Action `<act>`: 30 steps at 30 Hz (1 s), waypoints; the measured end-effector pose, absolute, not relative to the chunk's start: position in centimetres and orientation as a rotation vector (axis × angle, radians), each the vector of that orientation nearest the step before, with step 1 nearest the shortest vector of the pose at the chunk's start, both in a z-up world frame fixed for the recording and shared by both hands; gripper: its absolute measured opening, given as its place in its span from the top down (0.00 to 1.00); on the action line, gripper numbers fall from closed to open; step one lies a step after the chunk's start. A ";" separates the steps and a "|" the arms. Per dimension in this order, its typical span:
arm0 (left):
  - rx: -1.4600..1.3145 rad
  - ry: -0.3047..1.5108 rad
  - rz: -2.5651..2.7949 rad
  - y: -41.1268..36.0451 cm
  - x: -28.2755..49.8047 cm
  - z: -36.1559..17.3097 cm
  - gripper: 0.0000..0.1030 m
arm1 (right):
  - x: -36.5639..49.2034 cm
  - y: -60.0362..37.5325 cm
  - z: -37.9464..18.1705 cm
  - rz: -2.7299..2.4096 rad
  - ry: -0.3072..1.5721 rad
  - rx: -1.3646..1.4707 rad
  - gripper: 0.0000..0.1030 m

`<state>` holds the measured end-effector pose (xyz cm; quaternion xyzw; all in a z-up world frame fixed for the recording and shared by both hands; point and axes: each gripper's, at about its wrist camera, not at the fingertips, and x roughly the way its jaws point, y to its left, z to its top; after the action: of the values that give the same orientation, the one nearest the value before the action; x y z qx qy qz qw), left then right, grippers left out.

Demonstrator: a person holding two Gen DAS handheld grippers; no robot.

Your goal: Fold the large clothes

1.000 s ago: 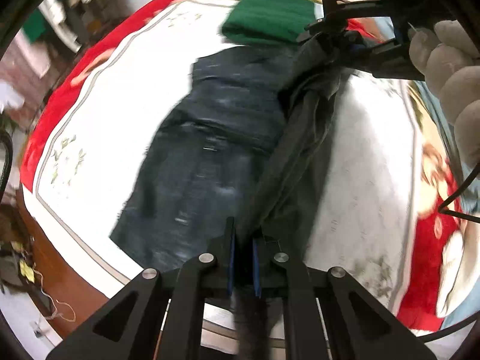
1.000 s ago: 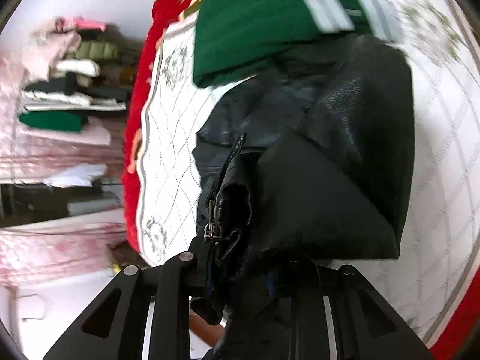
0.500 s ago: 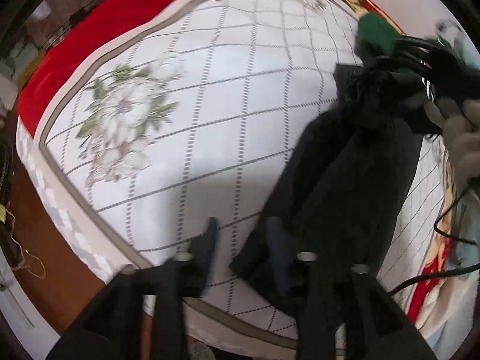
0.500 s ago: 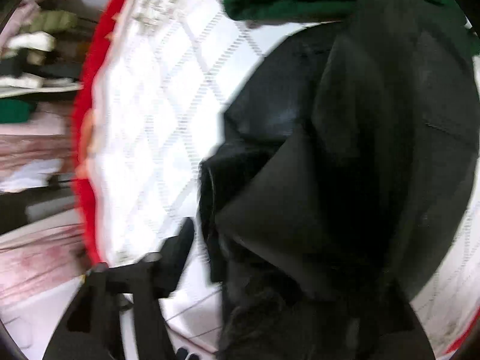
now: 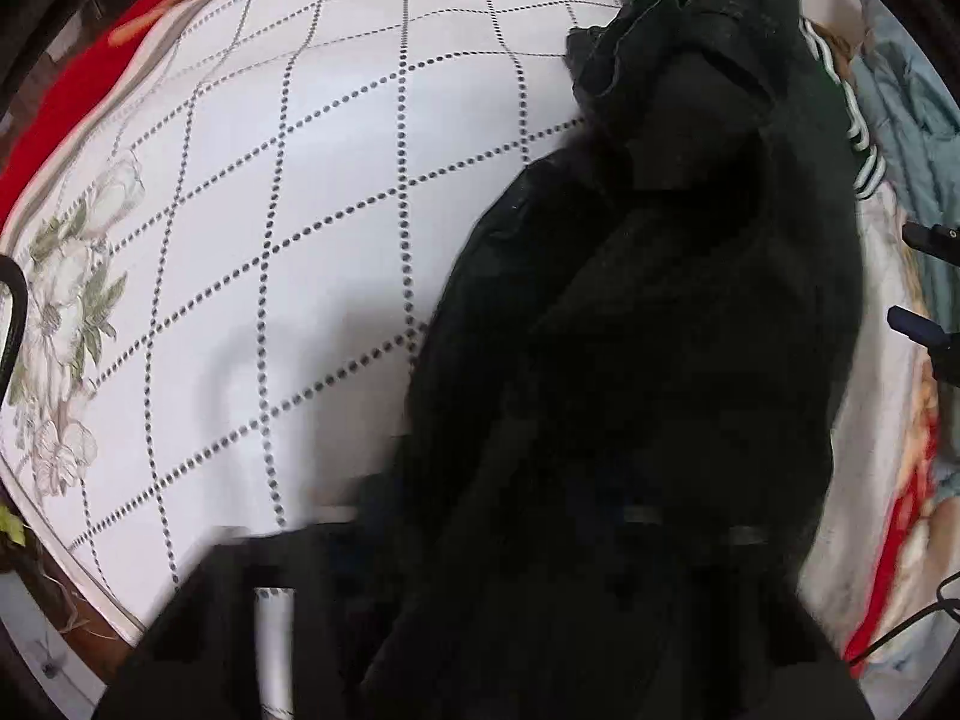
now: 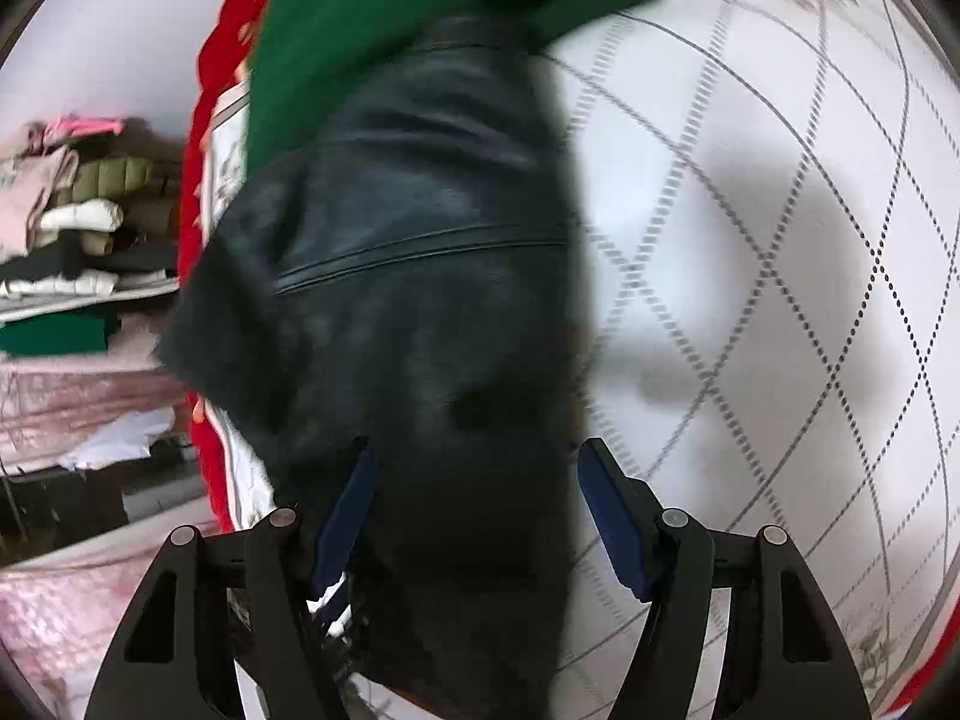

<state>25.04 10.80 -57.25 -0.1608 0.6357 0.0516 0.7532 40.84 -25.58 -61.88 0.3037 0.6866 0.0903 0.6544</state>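
A black leather jacket (image 6: 420, 276) lies in a long folded heap on the white quilted bed cover (image 6: 780, 240). My right gripper (image 6: 474, 516) is open, its blue-padded fingers (image 6: 612, 516) standing either side of the jacket's near end. In the left wrist view the jacket (image 5: 660, 330) fills the right half and drapes over my left gripper, whose fingers are blurred and mostly hidden under the dark cloth. The right gripper's tips (image 5: 924, 288) show at that view's right edge.
A folded green garment with white stripes (image 6: 432, 6) lies at the jacket's far end. The cover has a red border (image 5: 54, 114) and a floral corner (image 5: 66, 312). Shelves with stacked clothes (image 6: 72, 228) stand to the left beyond the bed edge.
Both grippers held the jacket pinched and lifted; it has now been laid on the cover. The right gripper has opened. The left gripper opened half a second ago and is now under the cloth.
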 end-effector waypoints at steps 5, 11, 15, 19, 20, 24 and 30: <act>-0.364 1.322 0.087 11.9 23.3 -55.6 0.90 | 42.0 -26.5 -67.0 0.290 1.521 0.848 0.31; -0.357 1.347 0.075 13.0 23.2 -55.0 0.90 | 41.8 -24.8 -68.9 0.306 1.469 0.899 0.61; -0.313 1.374 0.045 13.0 22.7 -54.6 0.90 | 37.0 -27.0 -66.1 0.222 1.439 0.998 0.73; -0.286 1.433 -0.048 12.7 21.9 -54.3 0.84 | 28.0 -30.6 -63.9 0.054 1.513 1.018 0.73; -0.287 1.442 -0.074 12.5 21.6 -54.2 0.80 | 25.8 -31.2 -63.5 0.015 1.551 1.001 0.71; -0.275 1.420 -0.116 11.4 20.9 -52.3 0.66 | 19.1 -33.9 -63.7 -0.091 1.714 1.009 0.54; -0.318 1.347 -0.065 11.3 20.9 -49.3 0.17 | 18.3 -35.5 -55.8 -0.155 1.592 0.774 0.54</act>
<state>20.88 11.34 -49.33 -0.1464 0.6209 -0.0301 0.7695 18.34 -35.48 -55.84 0.3381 0.6952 -0.0678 0.6307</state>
